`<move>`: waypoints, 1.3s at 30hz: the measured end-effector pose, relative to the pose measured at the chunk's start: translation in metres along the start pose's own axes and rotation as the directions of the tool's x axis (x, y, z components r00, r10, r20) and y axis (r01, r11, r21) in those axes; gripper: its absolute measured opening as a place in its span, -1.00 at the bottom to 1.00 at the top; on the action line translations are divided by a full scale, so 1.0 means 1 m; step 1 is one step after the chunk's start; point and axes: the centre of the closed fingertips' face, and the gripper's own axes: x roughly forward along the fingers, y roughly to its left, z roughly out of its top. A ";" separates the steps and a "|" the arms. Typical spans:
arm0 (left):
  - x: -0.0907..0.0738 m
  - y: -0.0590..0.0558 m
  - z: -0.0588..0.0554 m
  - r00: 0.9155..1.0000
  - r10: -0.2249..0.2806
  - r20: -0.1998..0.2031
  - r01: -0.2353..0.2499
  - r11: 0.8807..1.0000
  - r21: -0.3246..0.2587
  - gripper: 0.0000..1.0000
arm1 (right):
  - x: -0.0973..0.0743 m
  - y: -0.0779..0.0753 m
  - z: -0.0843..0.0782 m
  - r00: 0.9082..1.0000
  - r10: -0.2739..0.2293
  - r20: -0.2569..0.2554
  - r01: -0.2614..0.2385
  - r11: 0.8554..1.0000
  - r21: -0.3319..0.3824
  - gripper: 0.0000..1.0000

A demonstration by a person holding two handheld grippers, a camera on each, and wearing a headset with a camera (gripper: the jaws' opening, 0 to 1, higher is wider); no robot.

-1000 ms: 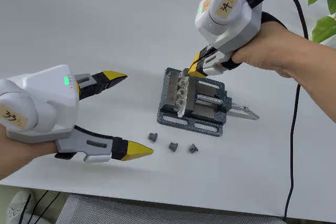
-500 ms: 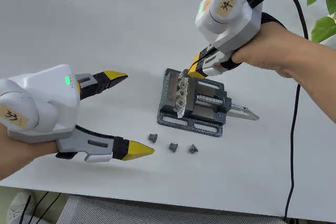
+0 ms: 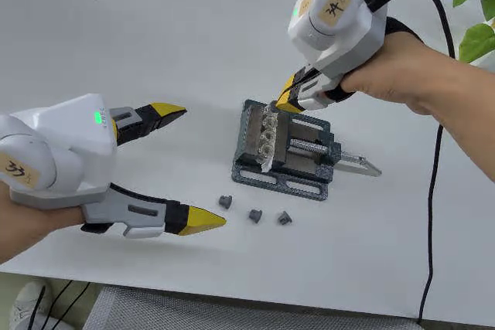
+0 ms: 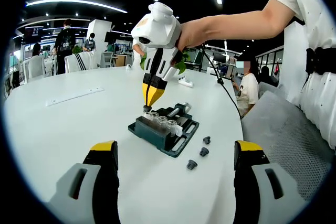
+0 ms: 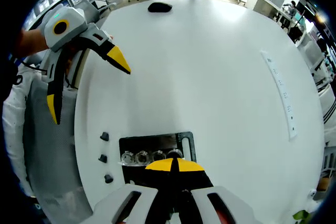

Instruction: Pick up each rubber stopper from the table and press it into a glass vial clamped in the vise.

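White, smooth tabletop spreads beneath both my grippers at the workbench. At its centre stands a dark grey metal vise, its bright threaded screw and handle pointing to my right. A row of small clear glass vials is clamped upright between its blocks.

My right gripper points steeply down, its yellow-tipped jaws closed together at the mouth of the vial at the far end of the row. In the left gripper view a small dark speck at the tips may be a stopper, but it is too small to be sure. I judge this to be the pressing step on that vial.

My left gripper hovers above the table to the left of the vise, jaws wide apart and holding nothing. Three rubber stoppers lie loose in a line just in front of the vise. They are small, dark grey, matte and plug-shaped, with a broader head.

By my reckoning, the next move calls for a straight downward push, so the thin glass is not levered sideways. After that comes a light pinch on one of the loose stoppers, which look soft and apt to tip.
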 end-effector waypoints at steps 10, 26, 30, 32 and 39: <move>0.002 0.001 0.000 1.000 -0.002 0.003 0.002 1.000 -0.006 0.81 | 0.001 0.002 0.000 0.999 -0.002 -0.033 0.002 1.000 -0.021 -1.00; 0.005 0.003 0.003 1.000 -0.005 0.006 0.005 1.000 -0.001 0.80 | 0.004 -0.002 0.000 0.995 -0.011 -0.094 0.008 0.999 -0.037 -1.00; 0.005 0.002 0.006 1.000 -0.004 0.009 0.004 1.000 0.003 0.80 | 0.002 0.000 -0.001 0.997 -0.016 -0.081 0.013 0.999 -0.038 -1.00; 0.003 0.001 0.006 1.000 -0.008 -0.002 0.008 1.000 0.014 0.80 | 0.001 -0.001 -0.001 0.998 -0.012 -0.065 0.010 0.999 -0.044 -1.00; -0.005 0.002 0.010 1.000 0.009 -0.009 -0.009 1.000 0.026 0.80 | -0.001 -0.001 -0.002 1.000 -0.021 -0.006 0.021 1.000 -0.009 -1.00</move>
